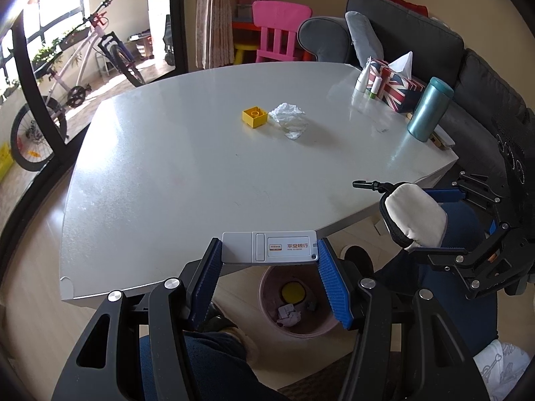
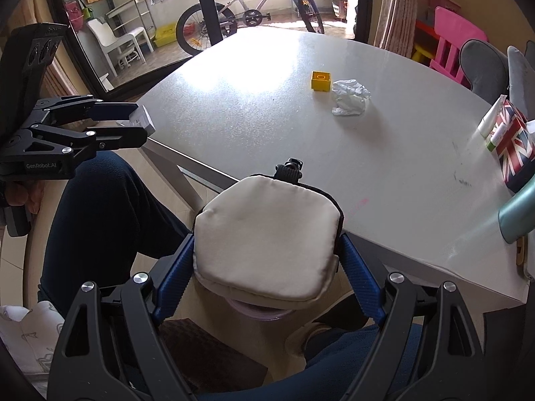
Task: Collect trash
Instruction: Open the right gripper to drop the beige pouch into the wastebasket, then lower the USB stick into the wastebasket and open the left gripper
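My left gripper (image 1: 269, 250) is shut on a flat white card-like device with a bank label (image 1: 269, 246), held at the table's near edge above a pink trash bin (image 1: 321, 324) on the floor. My right gripper (image 2: 267, 250) is shut on a beige padded pouch with a black clip (image 2: 267, 237), also over the near table edge; the pouch also shows in the left wrist view (image 1: 414, 217). A crumpled white paper (image 1: 289, 118) lies mid-table beside a yellow toy brick (image 1: 254, 116); the paper (image 2: 349, 97) and the brick (image 2: 321, 81) also show in the right wrist view.
The grey table (image 1: 167, 167) carries a Union Jack tissue box (image 1: 396, 88), small bottles (image 1: 364, 80) and a teal tumbler (image 1: 429, 108) at its right. A sofa (image 1: 468, 67), pink chair (image 1: 279, 33) and bicycle (image 1: 77, 73) stand beyond. My legs are under the table.
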`<control>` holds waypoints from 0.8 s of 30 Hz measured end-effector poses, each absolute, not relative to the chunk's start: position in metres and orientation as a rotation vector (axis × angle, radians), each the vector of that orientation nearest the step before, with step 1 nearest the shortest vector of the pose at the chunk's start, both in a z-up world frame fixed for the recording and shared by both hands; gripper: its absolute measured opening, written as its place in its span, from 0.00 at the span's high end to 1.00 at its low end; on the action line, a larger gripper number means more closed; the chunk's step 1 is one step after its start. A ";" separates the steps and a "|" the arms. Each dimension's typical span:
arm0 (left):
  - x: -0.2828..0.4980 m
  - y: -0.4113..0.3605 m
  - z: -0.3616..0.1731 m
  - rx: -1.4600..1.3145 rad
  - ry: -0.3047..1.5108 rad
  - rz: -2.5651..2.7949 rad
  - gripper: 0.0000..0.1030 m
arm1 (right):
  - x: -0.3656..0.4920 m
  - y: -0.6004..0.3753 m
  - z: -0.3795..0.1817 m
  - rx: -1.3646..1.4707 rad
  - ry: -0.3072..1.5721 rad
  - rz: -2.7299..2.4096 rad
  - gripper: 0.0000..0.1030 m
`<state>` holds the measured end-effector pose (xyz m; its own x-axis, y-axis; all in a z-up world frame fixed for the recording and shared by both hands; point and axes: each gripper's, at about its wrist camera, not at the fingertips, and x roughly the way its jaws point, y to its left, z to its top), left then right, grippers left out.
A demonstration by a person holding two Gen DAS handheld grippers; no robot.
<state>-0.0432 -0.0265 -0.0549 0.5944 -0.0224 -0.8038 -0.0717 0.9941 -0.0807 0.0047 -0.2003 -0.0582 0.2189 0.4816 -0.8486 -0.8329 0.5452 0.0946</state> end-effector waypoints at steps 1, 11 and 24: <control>-0.044 -0.027 -0.055 -0.109 0.934 0.027 0.45 | 0.005 -0.200 -0.059 -0.426 0.980 0.949 0.19; -0.042 -0.033 -0.057 -0.103 0.940 0.002 0.45 | 0.007 -0.201 -0.057 -0.411 0.977 0.942 0.06; -0.040 -0.039 -0.057 -0.091 0.949 -0.028 0.45 | 0.014 -0.207 -0.054 -0.404 0.978 0.909 0.05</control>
<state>-0.0400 -0.0389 -0.0570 0.5827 -0.0635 -0.8102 -0.0162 0.9958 -0.0896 0.0141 -0.2073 -0.0539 0.2438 0.4743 -0.8459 -0.8091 0.5803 0.0922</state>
